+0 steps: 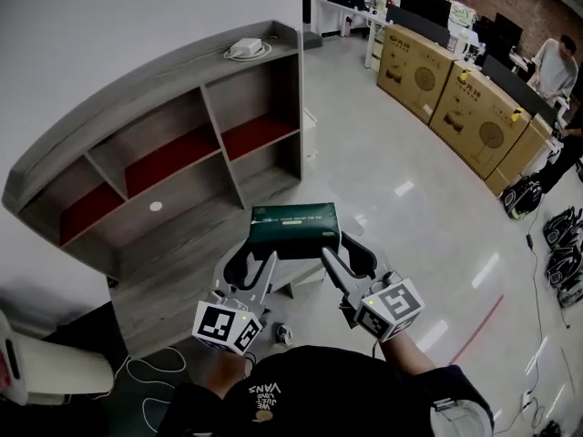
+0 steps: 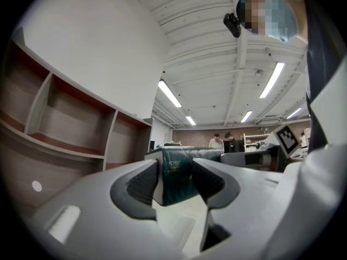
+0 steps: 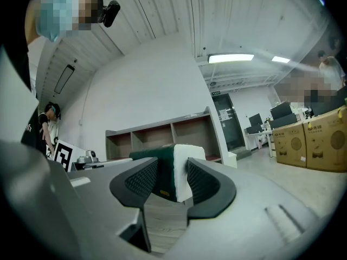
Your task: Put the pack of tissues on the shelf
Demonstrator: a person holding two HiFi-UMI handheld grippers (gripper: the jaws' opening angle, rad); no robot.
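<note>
A dark green pack of tissues [image 1: 294,228] is held up between both grippers, in front of the grey shelf unit [image 1: 182,144] with red-backed compartments. My left gripper [image 1: 264,267] is shut on the pack's left end and my right gripper [image 1: 332,255] on its right end. In the left gripper view the green pack [image 2: 176,172] sits between the jaws of the left gripper [image 2: 173,180], with the shelf [image 2: 70,123] to the left. In the right gripper view the right gripper [image 3: 172,180] clamps the pack's white end [image 3: 181,169], and the shelf [image 3: 162,134] stands behind it.
A white adaptor with a coiled cable [image 1: 246,48] lies on the shelf's top. Large cardboard boxes [image 1: 455,98] line the floor at the right, with a person [image 1: 556,66] beyond them. A white object [image 1: 41,371] stands at the lower left, beside a loose cable [image 1: 150,367].
</note>
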